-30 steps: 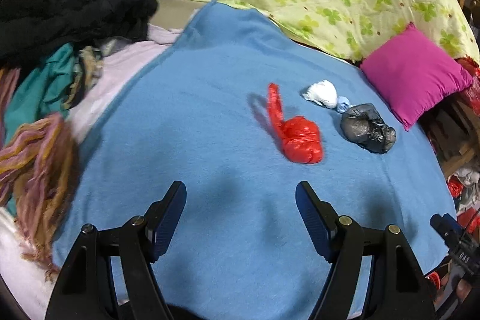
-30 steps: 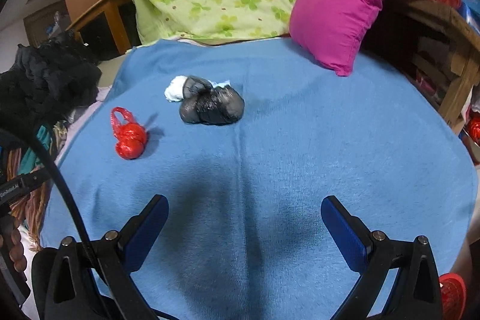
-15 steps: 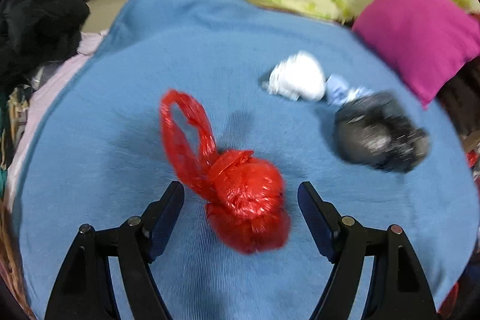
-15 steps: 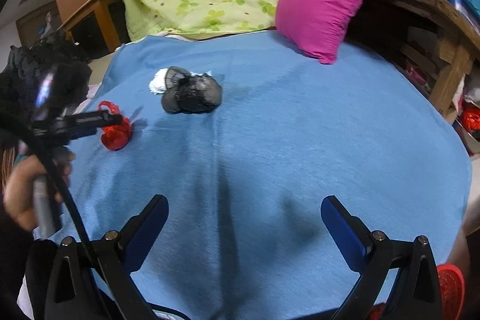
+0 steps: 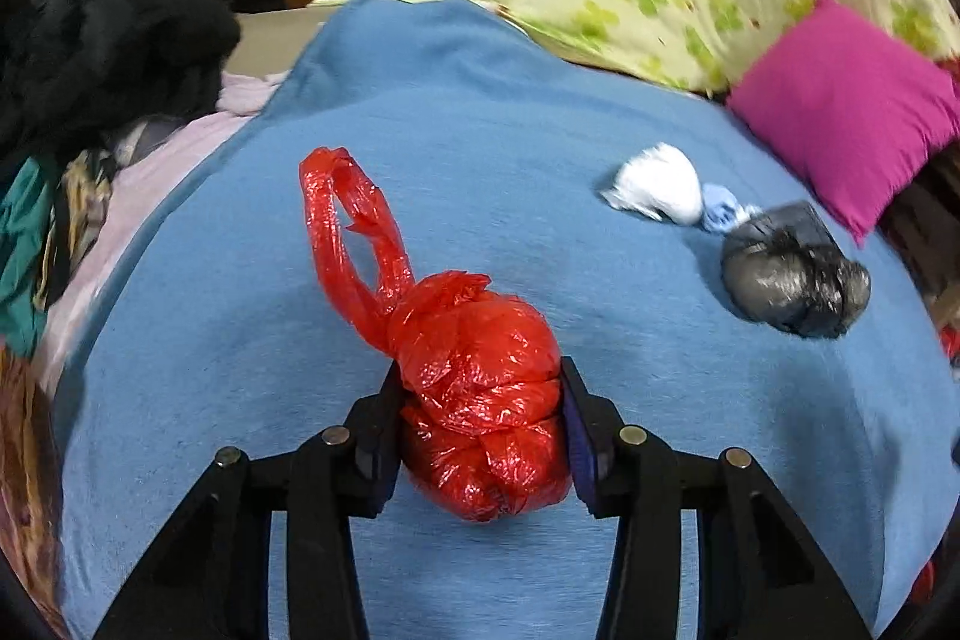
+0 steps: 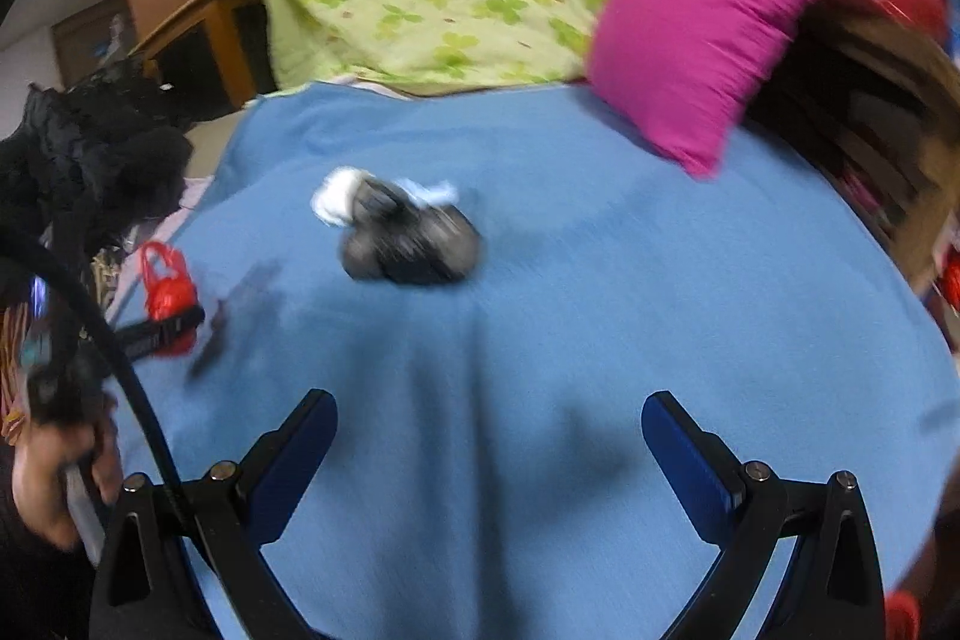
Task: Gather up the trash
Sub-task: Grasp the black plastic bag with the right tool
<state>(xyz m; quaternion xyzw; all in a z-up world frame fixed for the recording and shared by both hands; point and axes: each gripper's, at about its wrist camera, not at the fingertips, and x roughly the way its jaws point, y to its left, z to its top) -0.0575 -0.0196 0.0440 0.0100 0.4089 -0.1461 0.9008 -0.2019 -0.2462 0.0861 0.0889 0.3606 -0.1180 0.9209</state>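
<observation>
A: A blue blanket (image 5: 510,148) covers the bed. The left view shows the left gripper (image 5: 480,388) closing, pads against a knotted red bag (image 5: 480,400).

B: The right view shows the hand (image 6: 54,478) gripping that tool at near left. The right gripper (image 6: 489,436) hangs spread wide, pointing at a black bag (image 6: 414,244) farther off.

Both wrist views look steeply down — share blue blanket (image 5: 540,112).

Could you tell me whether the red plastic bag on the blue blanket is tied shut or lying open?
Tied shut: the red plastic bag is bunched into a tight ball, its handles twisted into a loop above the knot.
</observation>
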